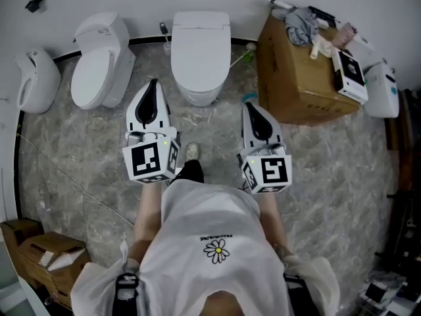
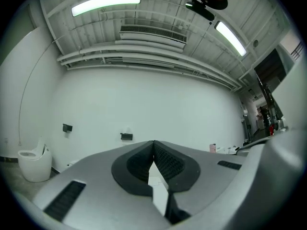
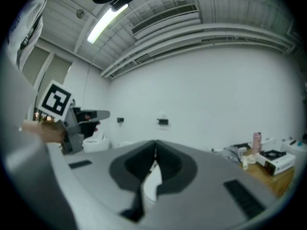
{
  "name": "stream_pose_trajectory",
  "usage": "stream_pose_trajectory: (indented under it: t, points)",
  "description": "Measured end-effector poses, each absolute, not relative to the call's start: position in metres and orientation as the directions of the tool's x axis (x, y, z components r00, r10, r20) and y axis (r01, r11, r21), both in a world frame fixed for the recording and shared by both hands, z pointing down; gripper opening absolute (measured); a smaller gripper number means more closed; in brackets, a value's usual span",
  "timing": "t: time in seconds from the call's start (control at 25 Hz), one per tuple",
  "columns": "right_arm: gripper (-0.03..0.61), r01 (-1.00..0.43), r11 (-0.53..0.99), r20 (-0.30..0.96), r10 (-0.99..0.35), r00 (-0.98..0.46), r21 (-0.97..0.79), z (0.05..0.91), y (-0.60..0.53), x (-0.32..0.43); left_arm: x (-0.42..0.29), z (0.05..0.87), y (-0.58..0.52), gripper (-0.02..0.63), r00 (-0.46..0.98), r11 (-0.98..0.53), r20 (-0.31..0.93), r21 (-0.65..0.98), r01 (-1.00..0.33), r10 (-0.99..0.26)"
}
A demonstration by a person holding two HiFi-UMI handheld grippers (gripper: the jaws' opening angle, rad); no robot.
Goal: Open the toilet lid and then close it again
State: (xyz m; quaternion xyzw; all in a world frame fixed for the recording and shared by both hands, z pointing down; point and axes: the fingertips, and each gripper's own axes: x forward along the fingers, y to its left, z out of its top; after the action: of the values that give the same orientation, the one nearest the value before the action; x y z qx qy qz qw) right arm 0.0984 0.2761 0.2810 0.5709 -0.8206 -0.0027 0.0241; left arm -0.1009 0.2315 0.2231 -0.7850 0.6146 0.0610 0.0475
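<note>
A white toilet stands against the far wall straight ahead, its lid down. My left gripper points at the floor just left of its bowl, and my right gripper hangs to the right of the bowl, a little nearer to me. Neither touches the toilet. The jaws of both are shut with nothing between them. In the left gripper view the left gripper's tips meet, and a sliver of white shows below them. The right gripper looks the same in its own view.
A second white toilet, also with its lid down, stands to the left, and a white urinal-like fixture beyond it. A cardboard box with clutter on top stands at the right. Smaller boxes sit at the near left. My shoe shows between the grippers.
</note>
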Motion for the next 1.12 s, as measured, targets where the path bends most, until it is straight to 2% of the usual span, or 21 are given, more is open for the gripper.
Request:
stream_pose_trajectory:
  t: [0.24, 0.48, 0.6, 0.8, 1.12]
  points:
    - [0.031, -0.955, 0.294, 0.039, -0.956, -0.292, 0.032, 0.268, 0.200, 0.084, -0.116, 0.218, 0.155, 0.021, 0.278, -0.277, -0.150, -0.024, -0.960, -0.949]
    - [0.031, -0.974, 0.214, -0.019, -0.977, -0.213, -0.073, 0.238, 0.130, 0.082, -0.134, 0.178, 0.079, 0.021, 0.289, -0.305, -0.206, 0.049, -0.951, -0.935]
    - [0.031, -0.988, 0.146, 0.016, -0.989, -0.147, -0.043, 0.248, 0.110, 0.086, -0.137, 0.179, 0.059, 0.021, 0.290, -0.304, -0.193, 0.046, -0.951, -0.937]
    - [0.031, -0.967, 0.255, 0.006, -0.967, -0.255, 0.000, 0.252, 0.091, 0.073, -0.130, 0.205, 0.044, 0.021, 0.280, -0.283, -0.137, 0.003, -0.959, -0.950]
    - [0.032, -0.935, 0.345, -0.034, -0.939, -0.344, -0.078, 0.248, 0.062, 0.079, -0.122, 0.206, 0.030, 0.021, 0.239, -0.239, -0.135, -0.018, -0.971, -0.961]
